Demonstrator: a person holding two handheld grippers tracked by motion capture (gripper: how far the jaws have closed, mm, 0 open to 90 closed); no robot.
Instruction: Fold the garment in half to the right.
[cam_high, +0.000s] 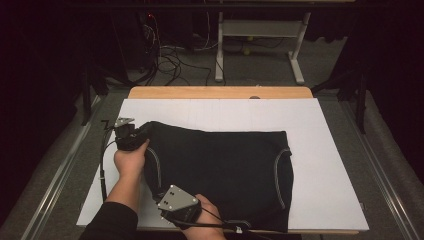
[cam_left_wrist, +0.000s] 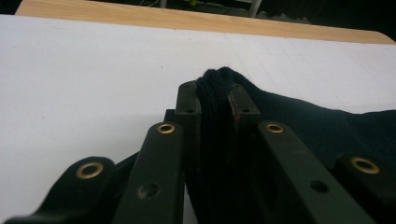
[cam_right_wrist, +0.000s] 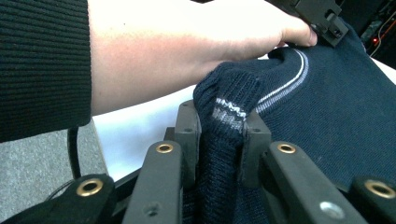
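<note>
Both grippers are on the dark knitted sweater (cam_high: 220, 172) now, and it lies spread over the white board (cam_high: 330, 150), covering the middle of it and reaching the board's near edge. The left gripper (cam_high: 142, 132) sits at the sweater's far left corner, and its own view tells why: the jaws are pressed together on a bunched ridge of the knit (cam_left_wrist: 215, 93), which stands up between them just above the board. The right gripper (cam_high: 172, 192) works the near left part of the sweater, close to the board's near edge, and it too is pinching cloth; a fold carrying the pale stripe trim (cam_right_wrist: 229, 111) is clamped between its jaws. Two grips along the same left side, one far and one near, look like the setup for lifting that whole edge as one straight line and carrying it across the sweater, likely a fold. The left hand (cam_right_wrist: 196, 42) hangs just above the board beside the sweater, so the edge looks slightly raised rather than flat. The rest of the sweater, right of both grips, lies smooth on the board, which should anchor it.
</note>
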